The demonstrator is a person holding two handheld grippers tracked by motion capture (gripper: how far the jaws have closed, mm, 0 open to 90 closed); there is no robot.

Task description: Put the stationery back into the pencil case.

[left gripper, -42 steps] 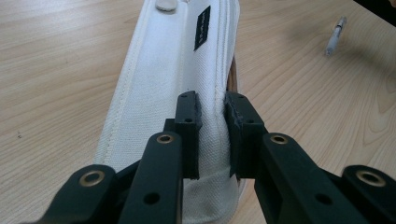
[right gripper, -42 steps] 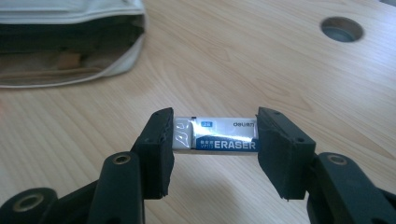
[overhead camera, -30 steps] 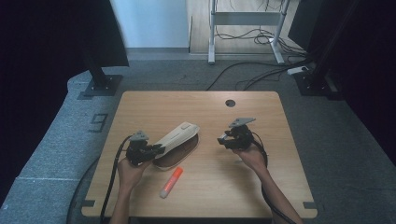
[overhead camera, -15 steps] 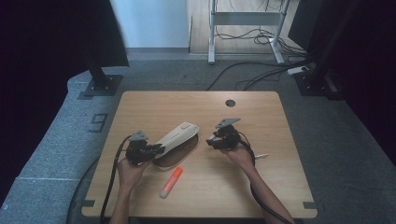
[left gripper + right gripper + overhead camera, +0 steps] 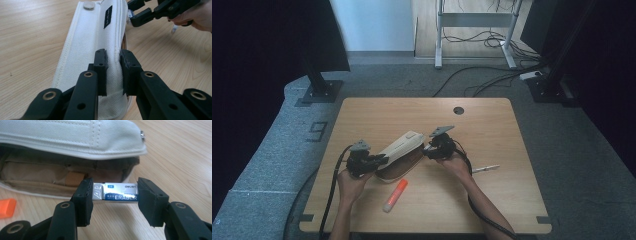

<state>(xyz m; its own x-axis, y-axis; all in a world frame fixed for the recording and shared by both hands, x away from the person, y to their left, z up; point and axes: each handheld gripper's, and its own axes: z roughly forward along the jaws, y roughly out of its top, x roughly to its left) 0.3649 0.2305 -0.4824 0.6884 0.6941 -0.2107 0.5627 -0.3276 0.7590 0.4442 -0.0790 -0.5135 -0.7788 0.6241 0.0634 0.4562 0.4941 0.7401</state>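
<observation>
Wooden tabletop [image 5: 492,200]: left claw [image 5: 113,72] pinches the pencil case [image 5: 100,37] lid up; right claw [image 5: 113,197], gripping the eraser [image 5: 116,192], should enter low.

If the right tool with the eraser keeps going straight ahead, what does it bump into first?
Probably the open mouth of the cream fabric pencil case. The right tool, shut on the white and blue eraser, points at its brown inside, under the raised flap; depth is hard to judge.

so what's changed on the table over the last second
The right gripper, shut on a white eraser with a blue label, moved left across the wooden table to the open mouth of the cream fabric pencil case. The left gripper stayed clamped on the case's lid; the orange marker and the pen lie as before.
</observation>
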